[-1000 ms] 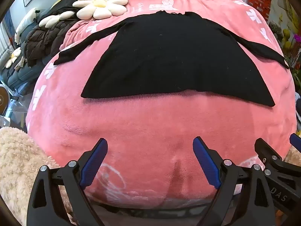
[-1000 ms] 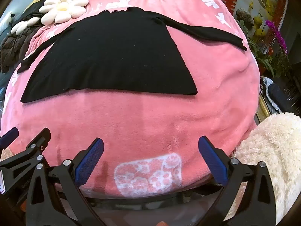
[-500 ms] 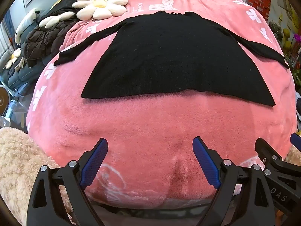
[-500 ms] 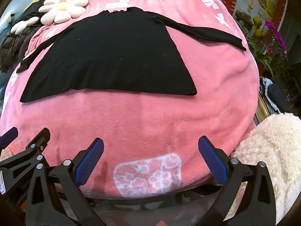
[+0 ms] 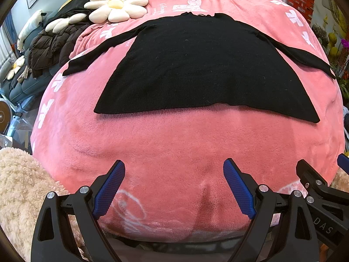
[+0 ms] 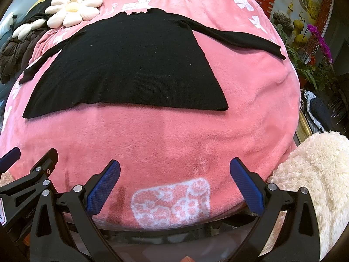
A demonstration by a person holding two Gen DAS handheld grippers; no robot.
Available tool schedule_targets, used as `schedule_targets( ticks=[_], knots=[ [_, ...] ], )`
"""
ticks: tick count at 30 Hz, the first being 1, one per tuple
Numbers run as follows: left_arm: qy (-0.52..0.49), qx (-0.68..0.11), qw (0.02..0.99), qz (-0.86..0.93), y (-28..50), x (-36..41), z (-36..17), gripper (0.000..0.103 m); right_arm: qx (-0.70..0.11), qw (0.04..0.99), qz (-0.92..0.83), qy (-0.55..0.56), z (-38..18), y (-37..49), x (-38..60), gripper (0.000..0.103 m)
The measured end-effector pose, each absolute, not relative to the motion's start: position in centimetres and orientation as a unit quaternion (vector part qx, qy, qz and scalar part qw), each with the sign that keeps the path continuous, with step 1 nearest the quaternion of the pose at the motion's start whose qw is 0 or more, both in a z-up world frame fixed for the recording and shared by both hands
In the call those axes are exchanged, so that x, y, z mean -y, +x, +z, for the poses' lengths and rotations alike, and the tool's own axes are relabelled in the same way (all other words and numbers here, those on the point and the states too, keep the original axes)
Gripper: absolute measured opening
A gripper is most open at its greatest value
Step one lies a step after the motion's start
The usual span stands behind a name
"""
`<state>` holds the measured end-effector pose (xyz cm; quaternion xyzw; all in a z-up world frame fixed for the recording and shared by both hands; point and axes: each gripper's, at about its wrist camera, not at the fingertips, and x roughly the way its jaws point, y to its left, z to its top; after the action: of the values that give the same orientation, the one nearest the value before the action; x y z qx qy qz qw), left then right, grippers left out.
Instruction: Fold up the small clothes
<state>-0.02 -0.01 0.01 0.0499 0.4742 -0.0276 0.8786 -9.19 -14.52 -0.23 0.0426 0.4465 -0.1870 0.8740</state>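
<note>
Lying flat and unfolded ahead of both grippers, a black long-sleeved top (image 5: 202, 69) is spread on a pink plush blanket (image 5: 174, 144), hem nearest the fingers, neckline farthest, one sleeve angled out to each side. Left gripper (image 5: 174, 184): jaws spread wide, nothing between the blue pads (image 5: 109, 187); it sits above bare blanket short of the hem, apart from the garment. Right gripper (image 6: 174, 185): jaws likewise wide apart and empty, also short of the hem; a white floral patch (image 6: 171, 203) printed on the blanket lies directly between and just ahead of its fingers. Each gripper appears at the edge of the other's view, so the two are side by side. A cream daisy-shaped cushion (image 5: 116, 4) rests on the blanket beyond the top and left of the neckline; a dark brown puffer jacket (image 5: 50, 45) lies far left. Cream fleece (image 6: 316, 179) lies just right of the right gripper.
</note>
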Motion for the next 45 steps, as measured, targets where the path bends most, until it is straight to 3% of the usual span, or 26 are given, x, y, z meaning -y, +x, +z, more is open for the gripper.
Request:
schedule_targets(
  ticks=[45],
  knots=[
    [0.052,-0.475,0.878,-0.026,0.00,0.05,-0.01,0.088,-0.448,0.873,-0.188,0.040,-0.07,-9.36,14.67,0.098]
  ],
)
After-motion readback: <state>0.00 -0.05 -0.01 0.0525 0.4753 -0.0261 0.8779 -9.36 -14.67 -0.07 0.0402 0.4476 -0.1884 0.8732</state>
